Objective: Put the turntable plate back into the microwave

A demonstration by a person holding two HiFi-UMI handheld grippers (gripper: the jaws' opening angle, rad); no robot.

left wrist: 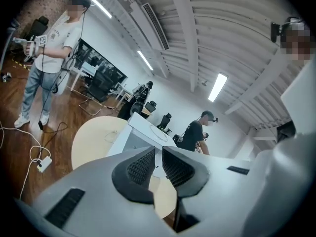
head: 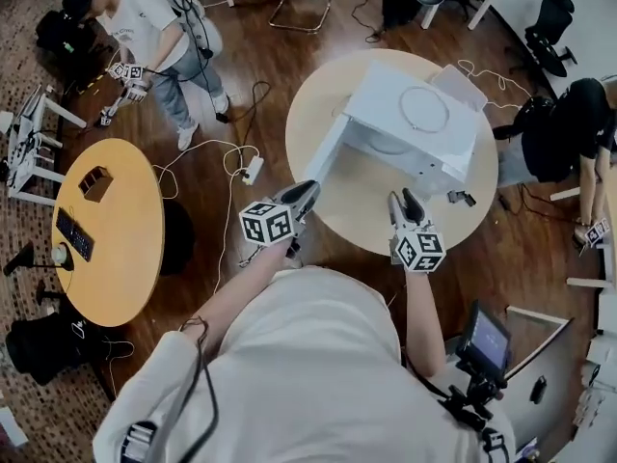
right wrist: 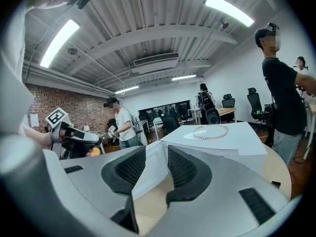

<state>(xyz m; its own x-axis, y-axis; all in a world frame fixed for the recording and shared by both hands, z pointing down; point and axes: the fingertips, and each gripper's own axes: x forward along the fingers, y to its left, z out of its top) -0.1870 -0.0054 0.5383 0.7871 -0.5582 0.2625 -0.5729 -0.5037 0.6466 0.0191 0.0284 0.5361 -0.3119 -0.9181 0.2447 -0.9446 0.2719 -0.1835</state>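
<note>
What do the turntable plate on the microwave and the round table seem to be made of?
Turntable plate: probably clear glass, glossy; the white microwave top shows through, only its rim stands out. Round table: pale wood or laminate, matte; even light tan, no grain visible.

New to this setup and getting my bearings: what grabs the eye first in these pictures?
A white microwave sits on the round table at the centre of the head view, door swung open, with the clear turntable plate lying on its roof. Nearer the wearer, the left gripper and right gripper hover at the table's near edge, both empty.
</note>
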